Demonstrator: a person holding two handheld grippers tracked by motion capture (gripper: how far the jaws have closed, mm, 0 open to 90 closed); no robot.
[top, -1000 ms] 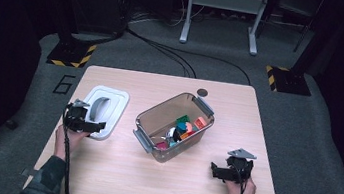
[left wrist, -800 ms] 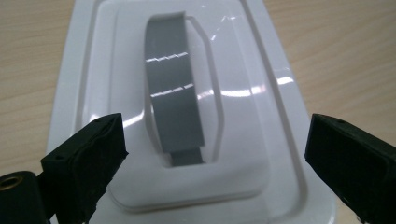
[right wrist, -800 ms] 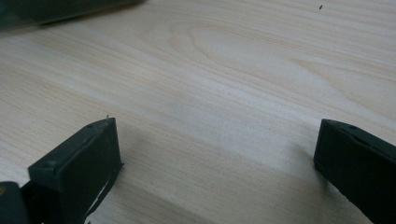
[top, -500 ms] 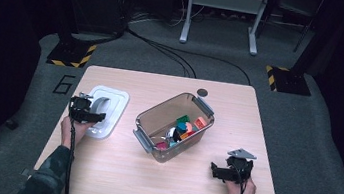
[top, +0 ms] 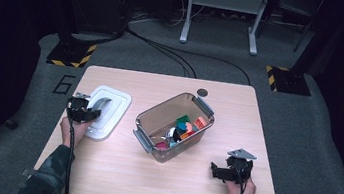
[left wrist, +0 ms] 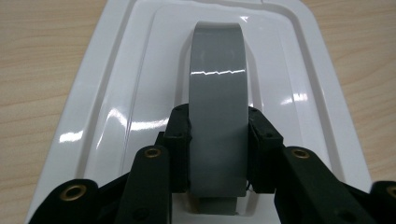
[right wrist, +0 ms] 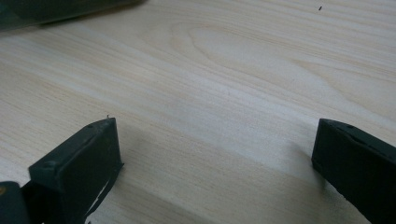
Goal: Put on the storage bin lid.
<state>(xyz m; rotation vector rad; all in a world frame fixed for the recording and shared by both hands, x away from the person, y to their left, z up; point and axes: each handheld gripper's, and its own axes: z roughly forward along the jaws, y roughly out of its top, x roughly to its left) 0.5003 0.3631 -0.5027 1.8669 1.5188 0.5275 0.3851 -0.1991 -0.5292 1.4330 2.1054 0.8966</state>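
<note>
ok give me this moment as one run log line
left hand-held gripper: just closed on grey arched handle of white plastic lid | right hand-held gripper: open over table

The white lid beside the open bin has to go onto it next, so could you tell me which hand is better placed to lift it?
Left. The left gripper has just closed on the lid's grey handle, while the right gripper rests open over bare table, across the bin from the white lid.

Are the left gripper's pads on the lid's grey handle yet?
Touching. In the left gripper view both pads press the sides of the handle.
</note>
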